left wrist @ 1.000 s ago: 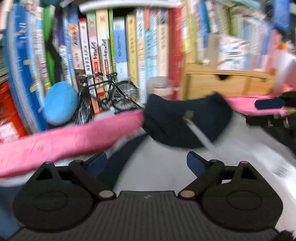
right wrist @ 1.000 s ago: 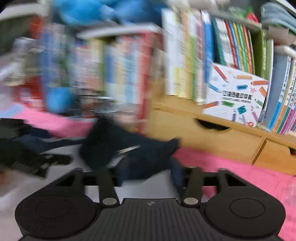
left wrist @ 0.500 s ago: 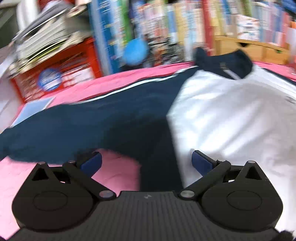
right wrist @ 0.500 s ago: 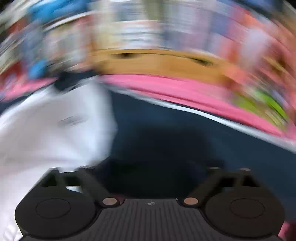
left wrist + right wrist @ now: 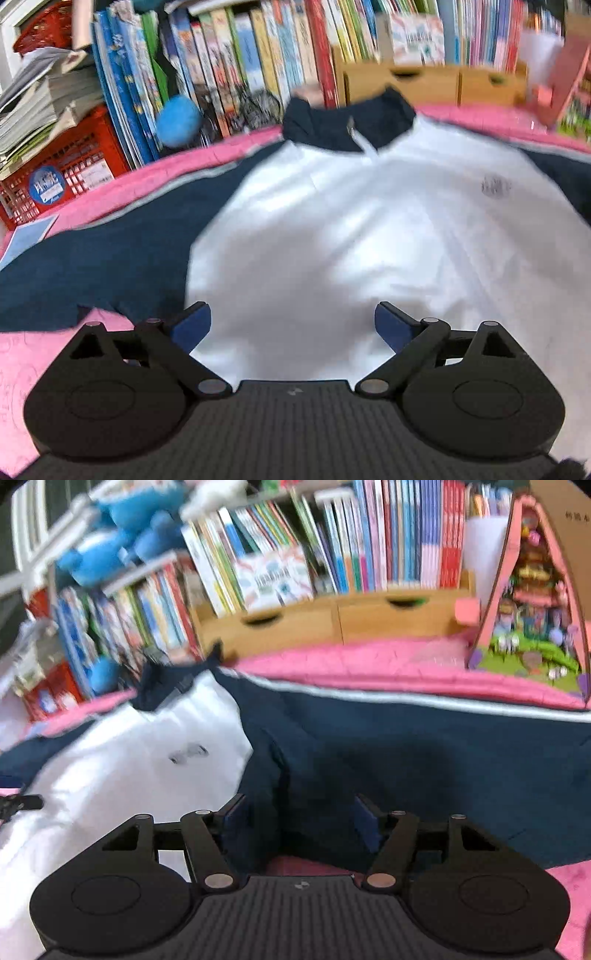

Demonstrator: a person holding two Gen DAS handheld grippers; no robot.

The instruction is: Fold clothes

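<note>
A jacket with a white body [image 5: 369, 229], navy sleeves and a navy collar [image 5: 347, 122] lies spread flat on a pink cover [image 5: 22, 369]. My left gripper [image 5: 291, 325] hovers over the lower left of the white body beside the left navy sleeve [image 5: 110, 258]. Its jaws stand wide, closing slightly, with only flat white cloth under them. My right gripper [image 5: 301, 823] sits low over the right navy sleeve [image 5: 424, 760] near the armpit. Its jaws are closing with a ridge of navy cloth between the pads; I see no pinch.
Bookshelves [image 5: 258, 55] and wooden drawers [image 5: 332, 624] line the far edge of the pink cover. A red crate [image 5: 62, 162] with stacked papers stands at far left, a blue ball [image 5: 177, 122] by the books, and a pink toy house [image 5: 528, 602] at far right.
Both grippers have drawn back from the collar to the near part of the jacket. The left now sits over the white body, the right over the navy sleeve. The jacket lies flat.
</note>
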